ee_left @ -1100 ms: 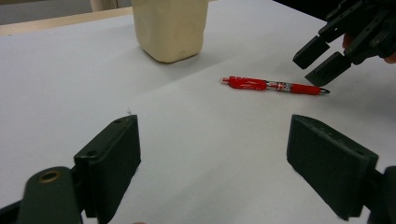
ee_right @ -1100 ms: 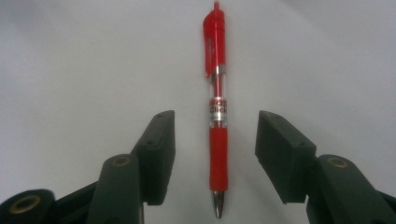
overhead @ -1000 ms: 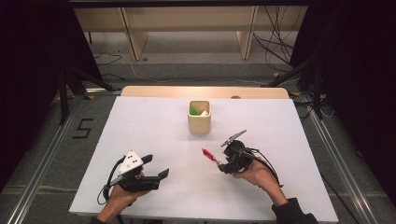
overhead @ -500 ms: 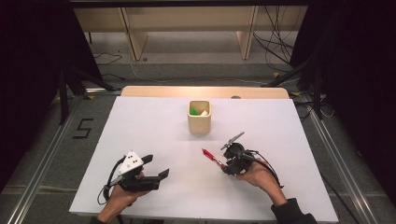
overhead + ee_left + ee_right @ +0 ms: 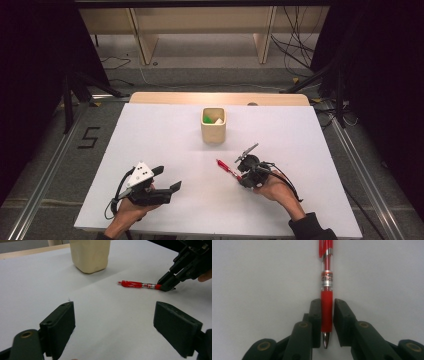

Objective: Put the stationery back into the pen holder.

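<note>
From above, the white desk (image 5: 165,135) carried a beige cup (image 5: 213,125) near its far middle, with something green and something white inside it. The left tongs (image 5: 167,178), held by a hand (image 5: 127,215) at the near left edge, lay low over the desk with their jaws spread apart and nothing between them. Well to the right, the right tongs (image 5: 237,173) in the other hand (image 5: 272,189) were closed on one end of a red pen (image 5: 226,167), which pointed away toward the left, nearer than the cup.

In the left gripper view, the two dark jaws stood wide apart above bare white surface. Beyond them the pen (image 5: 138,284) lay flat on the desk (image 5: 37,285), its tip end clamped by the right tongs (image 5: 167,285) coming in from the upper right. The cup (image 5: 90,255) stood farther back, apart from the pen.

In the right gripper view, the right tongs (image 5: 327,322) pinched the pen (image 5: 327,287) by its red grip, both jaws pressed against it. The metal tip pointed back toward the camera, and the clear barrel, marked "Click", ran straight away over the desk (image 5: 262,272).
</note>
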The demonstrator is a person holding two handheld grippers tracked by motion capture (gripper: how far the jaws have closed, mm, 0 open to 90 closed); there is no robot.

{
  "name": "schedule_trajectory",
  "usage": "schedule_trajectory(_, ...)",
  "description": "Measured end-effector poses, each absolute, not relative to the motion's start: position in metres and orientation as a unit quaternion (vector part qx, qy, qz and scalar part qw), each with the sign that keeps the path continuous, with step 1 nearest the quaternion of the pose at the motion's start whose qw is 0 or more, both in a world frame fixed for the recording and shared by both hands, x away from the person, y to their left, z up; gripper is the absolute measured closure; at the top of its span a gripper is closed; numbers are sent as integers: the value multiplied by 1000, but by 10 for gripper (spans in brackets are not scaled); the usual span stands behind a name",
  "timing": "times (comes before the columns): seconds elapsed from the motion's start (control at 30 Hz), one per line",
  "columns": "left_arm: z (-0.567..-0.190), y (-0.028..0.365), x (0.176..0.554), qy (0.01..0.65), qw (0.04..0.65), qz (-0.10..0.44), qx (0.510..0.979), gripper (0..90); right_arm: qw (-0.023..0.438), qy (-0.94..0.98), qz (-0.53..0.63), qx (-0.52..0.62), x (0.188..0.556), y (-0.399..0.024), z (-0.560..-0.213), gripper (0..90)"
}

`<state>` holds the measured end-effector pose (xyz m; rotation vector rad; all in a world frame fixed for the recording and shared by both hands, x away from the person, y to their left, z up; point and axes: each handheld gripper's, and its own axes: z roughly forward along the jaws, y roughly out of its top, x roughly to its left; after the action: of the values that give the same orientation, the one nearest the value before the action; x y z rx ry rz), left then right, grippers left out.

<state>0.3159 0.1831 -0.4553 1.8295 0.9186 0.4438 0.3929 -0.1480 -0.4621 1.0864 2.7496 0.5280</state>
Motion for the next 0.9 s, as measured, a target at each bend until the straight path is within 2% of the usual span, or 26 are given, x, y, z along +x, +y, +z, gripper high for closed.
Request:
schedule_trajectory(0.43,-456,182,316,379,498,182,759,170,88,917,159,354,389,-141,-461,805)
schedule_trajectory(0.9,-456,183,317,381,497,182,758,171,91,917,205,330,385,-151,-448,808)
